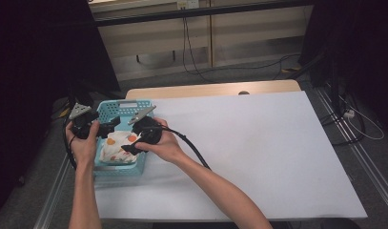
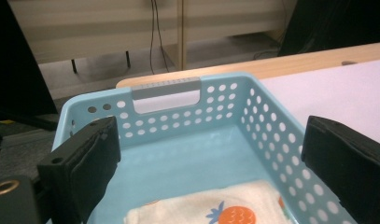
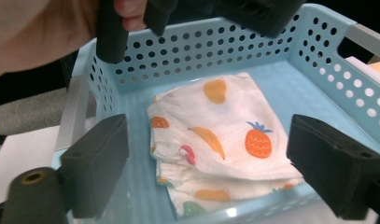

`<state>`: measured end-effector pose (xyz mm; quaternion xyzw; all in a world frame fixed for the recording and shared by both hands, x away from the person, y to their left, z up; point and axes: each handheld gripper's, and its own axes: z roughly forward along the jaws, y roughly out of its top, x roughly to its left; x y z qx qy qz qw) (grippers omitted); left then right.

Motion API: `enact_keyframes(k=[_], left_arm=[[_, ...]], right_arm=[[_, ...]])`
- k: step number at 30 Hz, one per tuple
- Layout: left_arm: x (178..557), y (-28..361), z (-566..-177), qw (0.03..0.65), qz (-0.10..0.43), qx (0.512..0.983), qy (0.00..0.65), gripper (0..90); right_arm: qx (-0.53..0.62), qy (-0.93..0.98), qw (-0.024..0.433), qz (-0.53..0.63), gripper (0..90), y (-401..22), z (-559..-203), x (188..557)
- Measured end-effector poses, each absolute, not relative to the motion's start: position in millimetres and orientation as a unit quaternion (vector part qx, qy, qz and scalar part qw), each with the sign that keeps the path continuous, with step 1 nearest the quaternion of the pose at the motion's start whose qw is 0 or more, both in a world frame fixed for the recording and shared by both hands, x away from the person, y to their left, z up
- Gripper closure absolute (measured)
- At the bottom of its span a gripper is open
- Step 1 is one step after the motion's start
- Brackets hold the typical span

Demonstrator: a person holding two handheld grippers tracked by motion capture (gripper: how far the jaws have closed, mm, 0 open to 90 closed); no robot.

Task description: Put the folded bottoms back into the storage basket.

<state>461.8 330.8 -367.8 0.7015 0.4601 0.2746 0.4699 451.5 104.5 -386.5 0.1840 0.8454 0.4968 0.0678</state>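
The folded cloth [image 3: 215, 140] lies inside the basket [image 3: 318, 60]. Both tongs, left [image 2: 215, 163] and right [image 3: 206, 172], are released and empty. Placement appears complete; withdrawal remains.

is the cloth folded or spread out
Folded: the cloth lies in stacked layers inside the basket, edges doubled over.

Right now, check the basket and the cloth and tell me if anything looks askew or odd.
Nothing stands out. The folded fruit-print cloth lies flat inside the blue basket, slightly skewed to its walls, one lower layer peeking out. The basket sits upright at the table's left edge, both grippers open above it.
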Motion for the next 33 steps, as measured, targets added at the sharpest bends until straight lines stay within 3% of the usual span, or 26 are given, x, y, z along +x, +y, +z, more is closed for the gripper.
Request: enact_keyframes(k=[3, 10, 33], left_arm=[[459.4, 329.2, -366.6, 0.484, 0.267, 0.690, 0.468, 6.0], [452.5, 319.6, -366.7, 0.464, 0.264, 0.714, 0.452, 5.3], [396.6, 323.7, -361.8, 0.459, 0.310, 0.710, 0.435, 6.6]], right_arm=[[0.183, 0.846, 0.077, 0.494, 10.3, 97.6, -385.7, 448.8], [0.184, 0.843, 0.082, 0.499, 10.5, 85.4, -382.9, 443.7], [0.223, 0.820, 0.128, 0.510, 8.3, 48.8, -390.4, 424.8]])
